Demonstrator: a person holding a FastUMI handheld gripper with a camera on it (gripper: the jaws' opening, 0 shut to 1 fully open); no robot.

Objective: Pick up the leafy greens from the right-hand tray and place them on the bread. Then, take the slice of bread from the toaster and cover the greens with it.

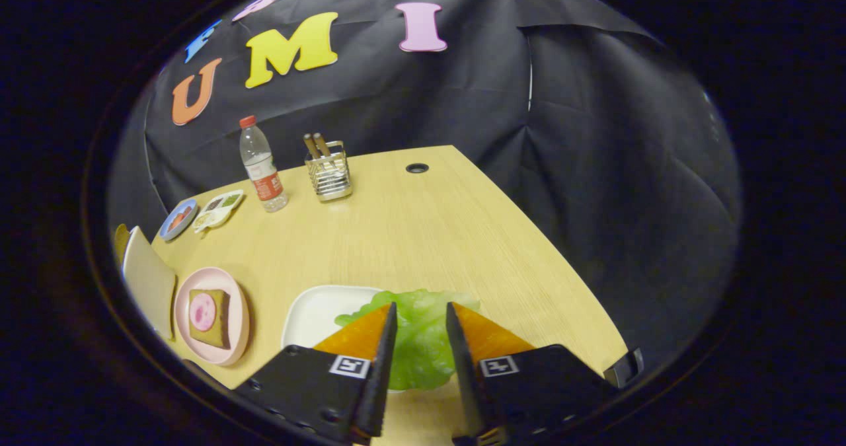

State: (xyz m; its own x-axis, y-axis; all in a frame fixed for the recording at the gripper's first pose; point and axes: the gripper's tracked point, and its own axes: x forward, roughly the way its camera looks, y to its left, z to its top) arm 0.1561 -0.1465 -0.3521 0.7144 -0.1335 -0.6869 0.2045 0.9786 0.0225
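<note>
Tool [421, 317] low centre of frame, fingers apart, straddling leafy greens [420, 340] on white tray [316, 314]. Risk: limp leaf slips, misses bread [209, 318] lower left.

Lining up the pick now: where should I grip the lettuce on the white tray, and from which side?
Grip the leafy greens across the raised, crinkled middle, coming down from above. The gripper already straddles it with fingers open, and the leaf lies flat on the white tray, so its edges probably offer little to pinch.
</note>
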